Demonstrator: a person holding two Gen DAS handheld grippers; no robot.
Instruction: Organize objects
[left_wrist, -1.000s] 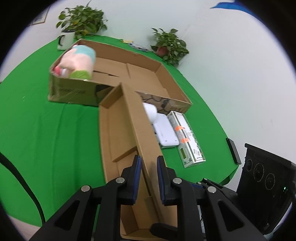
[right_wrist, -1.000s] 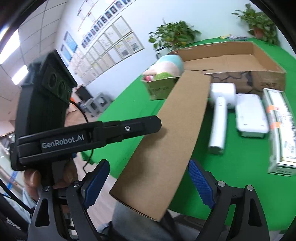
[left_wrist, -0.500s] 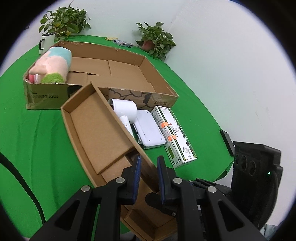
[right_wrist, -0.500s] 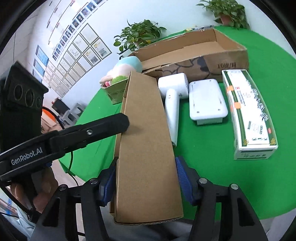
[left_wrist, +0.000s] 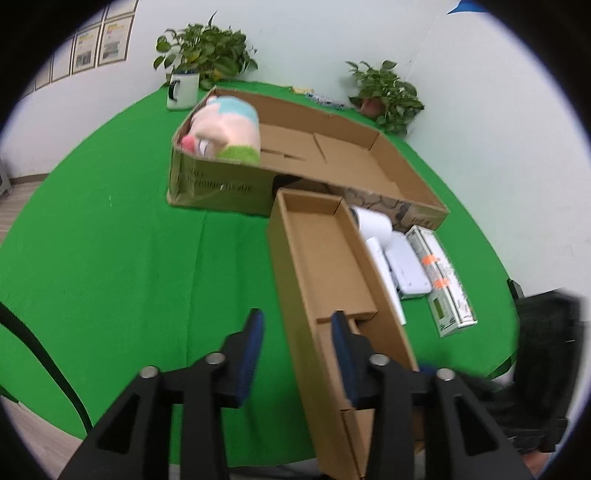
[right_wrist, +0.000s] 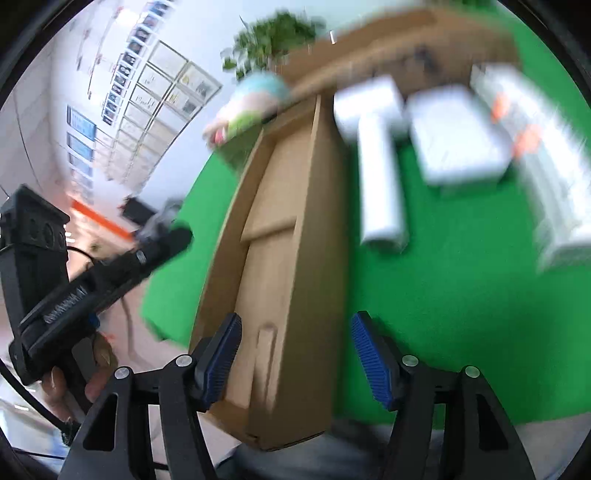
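The long open cardboard tray (left_wrist: 325, 266) lies on the green table (left_wrist: 110, 258), its near end over the table edge between the right gripper's (right_wrist: 295, 358) parted blue pads, while the left gripper (left_wrist: 297, 343), just opened, straddles its left wall loosely.

Both wrist cameras look steeply down along their jaws, close over the long cardboard tray (left_wrist: 325, 258) (right_wrist: 280, 236), which both views share.
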